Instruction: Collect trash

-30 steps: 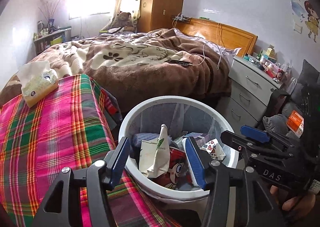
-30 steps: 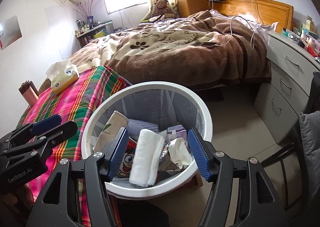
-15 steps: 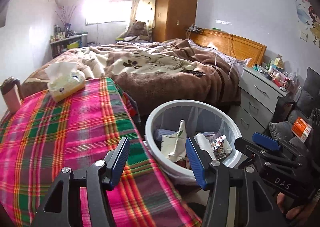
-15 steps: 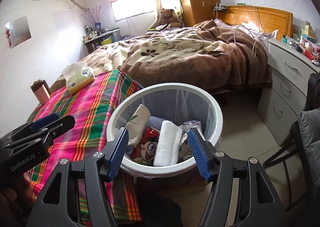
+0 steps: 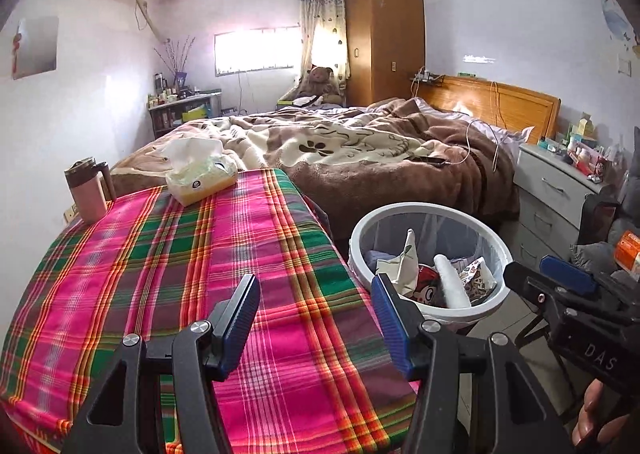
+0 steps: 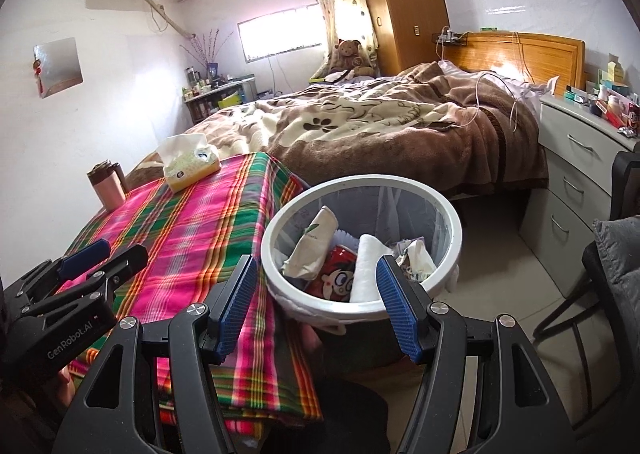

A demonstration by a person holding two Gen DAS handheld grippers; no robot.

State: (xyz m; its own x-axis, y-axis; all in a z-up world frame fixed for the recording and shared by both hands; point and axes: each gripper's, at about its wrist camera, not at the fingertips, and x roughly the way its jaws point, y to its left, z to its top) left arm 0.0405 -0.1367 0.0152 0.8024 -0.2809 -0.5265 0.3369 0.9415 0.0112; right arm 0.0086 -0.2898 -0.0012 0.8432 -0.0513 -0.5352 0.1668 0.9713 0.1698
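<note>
Beside plaid table, upright trash bin, mouth upward; both grippers spread, empty.

1. The tablecloth is plaid: pink, green, orange stripes.
2. The bin has a white rim and grey mesh wall.
3. The far blanket is brown with cream paw prints.
4. The tissue pack is yellow.
5. The cup is pink with a brown lid.
6. Gripper pads are blue on black arms.
</note>
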